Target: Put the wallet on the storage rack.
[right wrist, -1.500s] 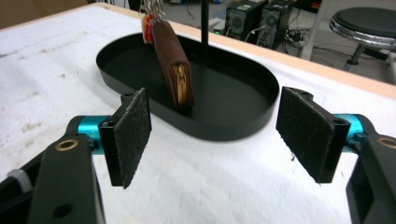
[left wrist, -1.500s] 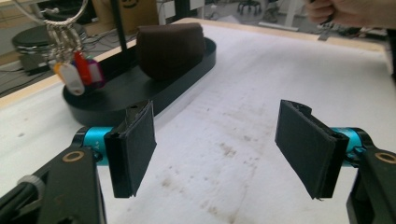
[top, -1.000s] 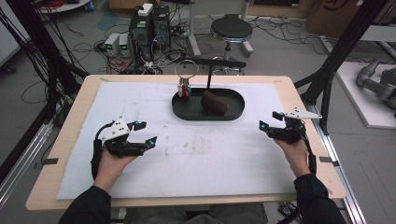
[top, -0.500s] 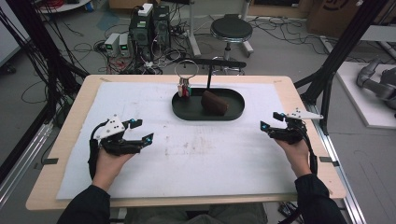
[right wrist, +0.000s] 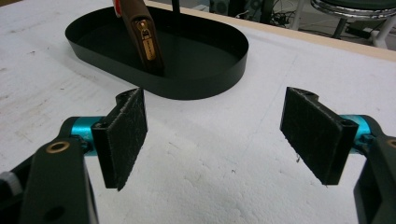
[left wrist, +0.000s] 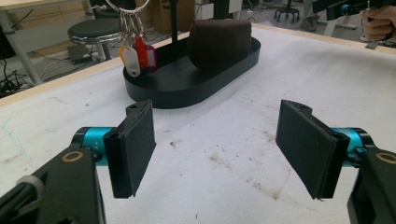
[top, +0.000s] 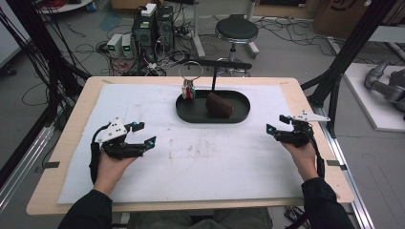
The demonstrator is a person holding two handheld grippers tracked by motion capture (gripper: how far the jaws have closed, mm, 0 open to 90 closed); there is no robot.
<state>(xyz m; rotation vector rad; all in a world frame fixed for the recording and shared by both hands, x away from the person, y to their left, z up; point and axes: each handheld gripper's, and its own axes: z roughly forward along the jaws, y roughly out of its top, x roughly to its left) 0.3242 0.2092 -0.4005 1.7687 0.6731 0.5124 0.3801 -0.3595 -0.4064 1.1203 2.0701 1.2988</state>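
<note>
White padding covers the wooden table [top: 67, 143] in a lab strewn with cables, where the left gripper [top: 143, 136] has drifted slightly toward the person and the table's left side over the past second — jaws wide apart, gripping nothing. At centre back, the black oval tray [top: 239, 114] holds a brown wallet [top: 219, 105] standing on edge, with a key ring [top: 190, 78] hanging from the stand just beside it. The right gripper [top: 277, 125] has barely moved, also fully spread and empty, well apart from the tray — work on the tray's contents looks not yet begun.
</note>
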